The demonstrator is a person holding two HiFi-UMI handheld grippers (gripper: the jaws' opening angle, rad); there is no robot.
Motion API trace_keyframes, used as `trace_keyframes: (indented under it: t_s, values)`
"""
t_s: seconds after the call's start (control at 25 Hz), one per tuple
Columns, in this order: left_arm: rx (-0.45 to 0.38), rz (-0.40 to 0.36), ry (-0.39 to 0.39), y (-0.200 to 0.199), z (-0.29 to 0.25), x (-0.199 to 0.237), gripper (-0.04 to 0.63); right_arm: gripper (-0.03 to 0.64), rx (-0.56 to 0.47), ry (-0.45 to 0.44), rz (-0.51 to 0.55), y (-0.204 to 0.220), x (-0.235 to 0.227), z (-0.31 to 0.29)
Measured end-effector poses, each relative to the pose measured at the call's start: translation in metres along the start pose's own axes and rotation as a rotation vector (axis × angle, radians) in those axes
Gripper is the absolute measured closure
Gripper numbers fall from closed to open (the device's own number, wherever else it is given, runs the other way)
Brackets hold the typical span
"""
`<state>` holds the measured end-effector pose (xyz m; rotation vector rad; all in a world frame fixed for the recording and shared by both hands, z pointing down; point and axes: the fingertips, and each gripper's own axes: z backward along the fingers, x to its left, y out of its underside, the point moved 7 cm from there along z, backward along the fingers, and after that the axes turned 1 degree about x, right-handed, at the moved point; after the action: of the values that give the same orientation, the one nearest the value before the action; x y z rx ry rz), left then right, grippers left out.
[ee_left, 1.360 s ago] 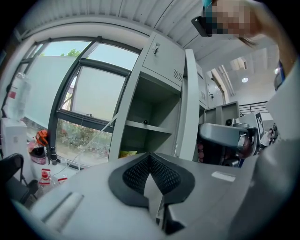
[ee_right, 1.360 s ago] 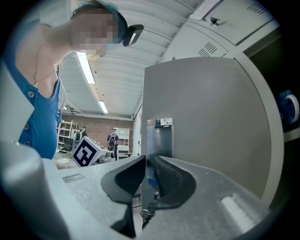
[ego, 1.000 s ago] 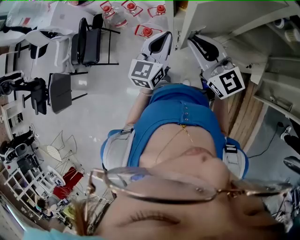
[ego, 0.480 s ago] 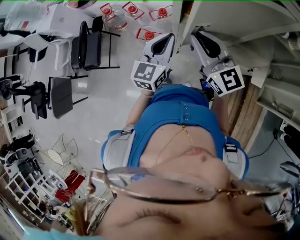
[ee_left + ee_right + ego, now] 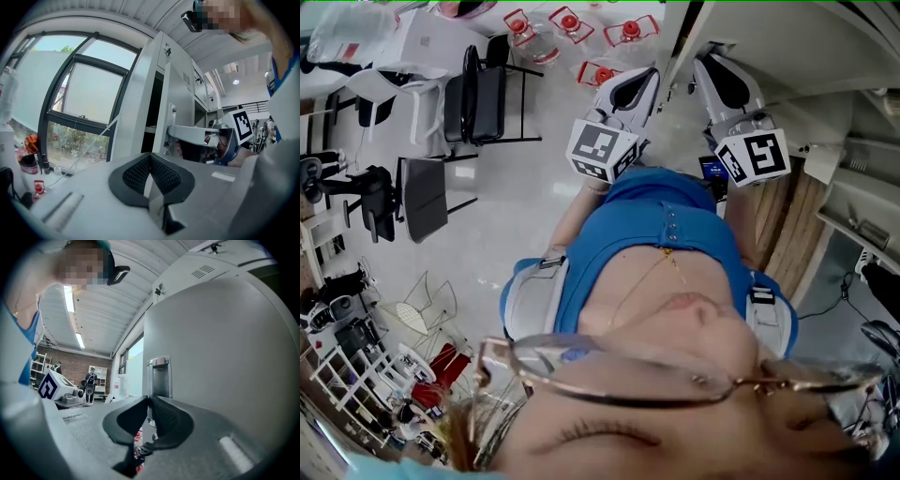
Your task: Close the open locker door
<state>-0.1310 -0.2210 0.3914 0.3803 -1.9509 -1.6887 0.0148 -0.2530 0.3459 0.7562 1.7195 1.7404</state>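
So far none of the closing itself is done. The locker door (image 5: 220,357) stands swung out from the locker (image 5: 137,108), and in my left gripper view I look past its free edge into the dark opening (image 5: 153,112) behind it. In my right gripper view the door's grey face fills most of the right side, with the recessed metal handle (image 5: 159,376) set close to that free edge.

My right claw (image 5: 149,399) is raised to the handle, its tips just in front of the handle's lower part. Its jaws are narrow and closing, and I see nothing between the pads. Whether the tips touch the handle plate I cannot tell. My left claw (image 5: 150,155) is pressed together and empty, held up near the door but apart from it, pointing toward the locker and the window (image 5: 84,93) beside it.

By my judgement I am only at the point of making contact. The whole swing is left: the door has to travel back across the opening until it lies flush with the locker's front, and then be pressed home so that it stays there.
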Motion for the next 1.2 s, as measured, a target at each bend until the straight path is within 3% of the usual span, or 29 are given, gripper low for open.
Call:
trace_keyframes:
  t_s: [0.72, 1.2]
  values:
    - [0.021, 0.018, 0.079, -0.004, -0.014, 0.042, 0.596, 0.584, -0.046, 0.191, 0.007, 0.005, -0.02, -0.043]
    - [0.029, 0.03, 0.121, -0.01, -0.03, 0.05, 0.596, 0.584, -0.041, 0.237, 0.012, 0.0, -0.028, -0.051]
